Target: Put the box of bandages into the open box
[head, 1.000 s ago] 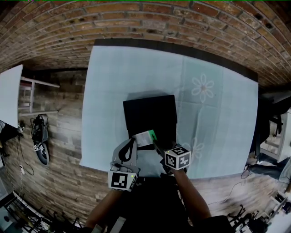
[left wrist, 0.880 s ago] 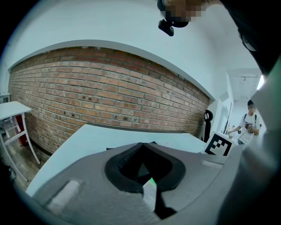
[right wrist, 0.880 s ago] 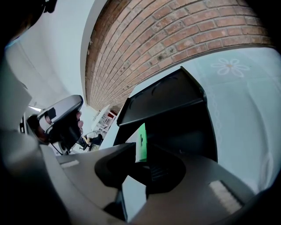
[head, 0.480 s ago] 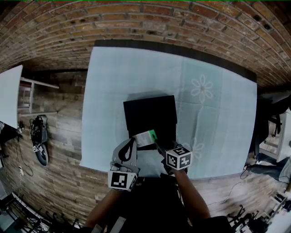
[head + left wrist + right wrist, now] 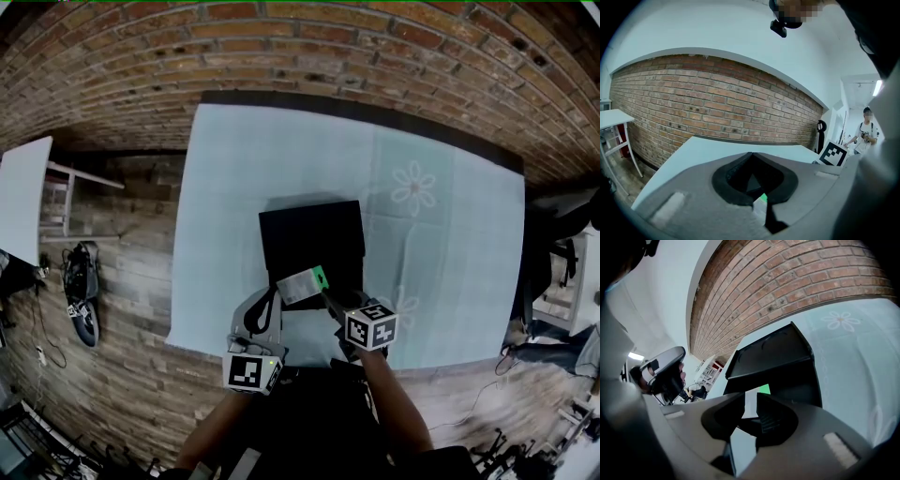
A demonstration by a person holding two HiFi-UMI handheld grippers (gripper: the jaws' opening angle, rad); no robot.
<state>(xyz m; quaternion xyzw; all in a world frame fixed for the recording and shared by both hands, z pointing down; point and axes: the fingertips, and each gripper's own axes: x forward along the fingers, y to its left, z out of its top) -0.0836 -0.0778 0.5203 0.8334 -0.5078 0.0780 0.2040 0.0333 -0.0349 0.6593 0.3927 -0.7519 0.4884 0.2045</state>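
Bandage box (image 5: 300, 285), white w/ a green corner, is up off the table, pinched in the R gripper (image 5: 750, 403). Jaws are narrow, pads on its two faces. It hangs right at the near rim of the black box (image 5: 312, 234), partly over it and not yet inside.

L gripper (image 5: 272, 292) sits just beside it on the left. Jaw tips meet, nothing between them, so it looks idle.

Step, as I read it: carry phase, pick done, drop not yet made. Next move needs the R gripper a bit further fwd so the bandage box clears the near wall and is fully over the opening, then down and jaws apart. Risk: a corner catching the rim, or a release too early so it lands on the cloth. L gripper could steady the black box if it slides.

Surface: table under a pale blue cloth (image 5: 234, 187) w/ faint flower prints, black box roughly mid-cloth, otherwise bare.

Room: brick wall (image 5: 300, 47) behind the table, wood-look floor (image 5: 131, 281), pair of shoes (image 5: 82, 291) at left, white side table (image 5: 23, 197) beyond them. A person (image 5: 867, 131) stands far off in the L gripper view.
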